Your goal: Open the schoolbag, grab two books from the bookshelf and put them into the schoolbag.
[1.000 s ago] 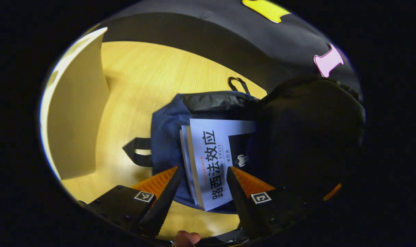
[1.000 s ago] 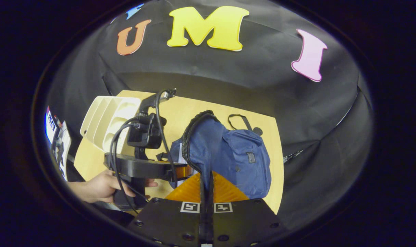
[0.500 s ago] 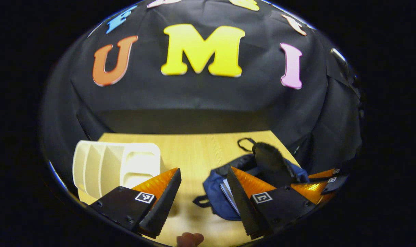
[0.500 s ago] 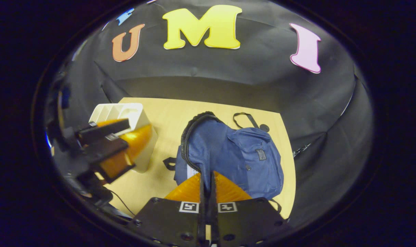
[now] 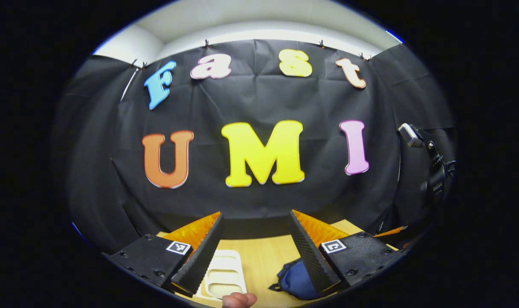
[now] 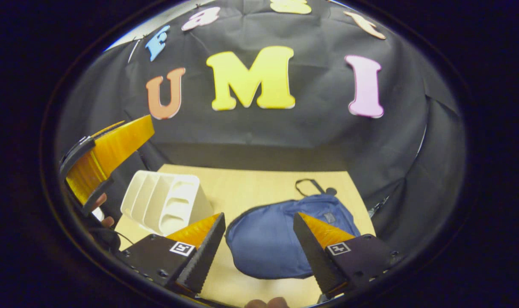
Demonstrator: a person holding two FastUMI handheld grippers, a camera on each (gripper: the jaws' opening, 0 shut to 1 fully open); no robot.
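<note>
The blue schoolbag [image 6: 268, 244] lies flat on the wooden table [image 6: 259, 184], its flap down over the opening; no book shows. My right gripper [image 6: 259, 214] hovers open above the bag's near side with nothing between its fingers. The white bookshelf [image 6: 165, 203] stands left of the bag with bare slots. My left gripper [image 5: 255, 214] is open, raised and pointed at the booth wall; far below it are the bookshelf [image 5: 223, 278] and a corner of the schoolbag [image 5: 296, 282]. From the right gripper view, the left gripper [image 6: 101, 158] hangs high at the left, over a hand [image 6: 99, 209].
A small camera on a stand [image 5: 430, 171] sits at the right wall. The bag's black loop strap [image 6: 308, 186] lies on the table behind it. Bare tabletop [image 6: 242, 184] stretches between shelf, bag and wall. A fingertip [image 5: 238, 299] shows at the bottom edge.
My right gripper opened and let go of the bag's flap, which dropped flat over the books. My left gripper, open throughout, lifted away from the bag and tilted up toward the wall.
</note>
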